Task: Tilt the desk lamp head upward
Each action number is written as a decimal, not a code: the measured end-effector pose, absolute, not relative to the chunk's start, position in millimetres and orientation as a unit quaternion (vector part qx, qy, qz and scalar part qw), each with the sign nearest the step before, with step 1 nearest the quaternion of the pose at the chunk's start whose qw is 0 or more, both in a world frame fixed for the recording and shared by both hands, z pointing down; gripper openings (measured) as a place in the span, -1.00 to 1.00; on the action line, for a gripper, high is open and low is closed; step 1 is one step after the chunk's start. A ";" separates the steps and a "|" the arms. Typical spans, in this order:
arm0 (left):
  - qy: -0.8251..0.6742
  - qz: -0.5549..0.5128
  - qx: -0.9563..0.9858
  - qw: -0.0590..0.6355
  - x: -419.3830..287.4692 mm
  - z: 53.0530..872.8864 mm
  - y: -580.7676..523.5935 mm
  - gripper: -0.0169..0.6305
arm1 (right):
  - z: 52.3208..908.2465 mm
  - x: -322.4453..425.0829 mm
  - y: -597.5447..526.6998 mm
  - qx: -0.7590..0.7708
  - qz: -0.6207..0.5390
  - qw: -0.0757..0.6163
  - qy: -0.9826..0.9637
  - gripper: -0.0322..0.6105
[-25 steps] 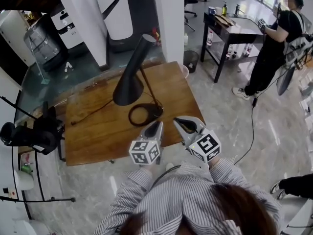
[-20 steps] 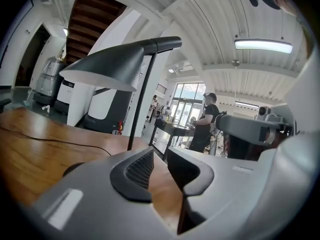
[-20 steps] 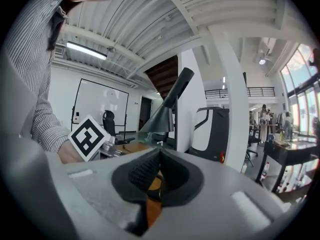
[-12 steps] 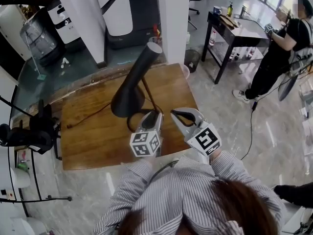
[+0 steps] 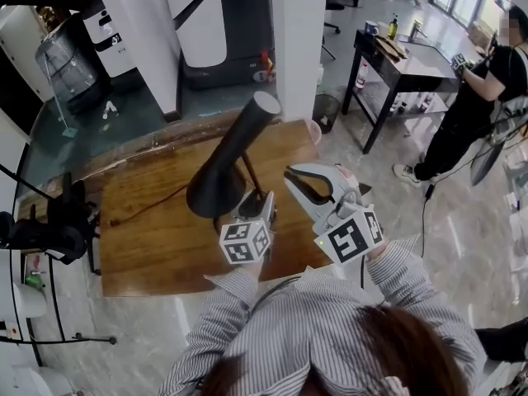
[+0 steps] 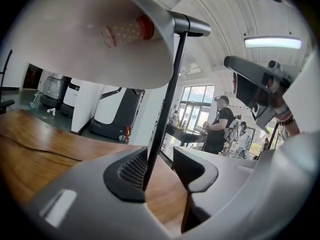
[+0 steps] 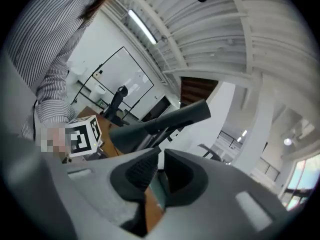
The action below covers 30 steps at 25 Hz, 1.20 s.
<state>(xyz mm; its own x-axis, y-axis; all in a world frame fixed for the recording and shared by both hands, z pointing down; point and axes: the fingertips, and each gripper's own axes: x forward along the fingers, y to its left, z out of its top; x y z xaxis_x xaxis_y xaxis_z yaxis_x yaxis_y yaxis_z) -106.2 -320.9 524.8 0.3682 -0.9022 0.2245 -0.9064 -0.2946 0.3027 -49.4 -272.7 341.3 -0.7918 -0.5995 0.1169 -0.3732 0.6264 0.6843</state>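
Observation:
The black desk lamp stands on the wooden table (image 5: 148,238), its cone head (image 5: 221,172) slanting up toward the pillar. From below, the head (image 6: 100,39) shows its bulb. The thin stem (image 6: 167,94) runs down between the jaws of my left gripper (image 6: 160,166), close against the left pad and clear of the right one; these jaws are opening. That left gripper (image 5: 266,198) sits low by the lamp's foot. My right gripper (image 5: 290,174) hovers just right of the stem; its jaws (image 7: 159,156) are nearly together, just starting to part, with nothing between them. The lamp head (image 7: 160,121) lies ahead of it.
A white pillar (image 5: 293,40) rises behind the table. At the right, a person (image 5: 478,97) stands by a black desk (image 5: 396,52). A small bin (image 5: 326,106) sits beyond the table's far corner. A camera on a stand (image 5: 41,233) is at the table's left end.
Both grippers have come forward over the table to the lamp. The left one closed in on the stem and its jaws have spread. The right one has risen beside the lamp.

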 end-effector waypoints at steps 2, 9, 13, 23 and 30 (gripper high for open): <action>-0.561 0.004 0.805 0.192 -104.2 523.3 -325.6 -0.42 | 321.2 -48.7 -279.7 0.281 -0.379 0.181 -0.863 -0.81; -0.561 0.003 0.805 0.191 -104.5 524.1 -331.1 -0.43 | 256.9 -58.0 -291.0 0.289 -0.588 0.231 -0.720 -0.45; -0.561 -0.003 0.805 0.194 -104.3 524.5 -331.9 -0.43 | 236.7 -65.1 -297.8 0.276 -0.671 0.262 -0.637 -0.33; -0.559 -0.012 0.804 0.201 -105.2 525.5 -331.2 -0.43 | 241.8 -89.4 -313.2 0.192 -0.760 0.345 -0.516 -0.10; -0.556 -0.015 0.805 0.205 -107.0 524.7 -330.4 -0.43 | 245.5 -99.6 -320.5 0.180 -0.765 0.357 -0.505 -0.10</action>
<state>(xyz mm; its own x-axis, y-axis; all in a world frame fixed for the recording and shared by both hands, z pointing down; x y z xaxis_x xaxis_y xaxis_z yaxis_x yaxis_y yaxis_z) -107.0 -330.4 524.7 0.3807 -0.9019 0.2039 -0.8895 -0.2969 0.3474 -99.6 -320.5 245.5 -0.6799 -0.7282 0.0861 0.3649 -0.2341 0.9011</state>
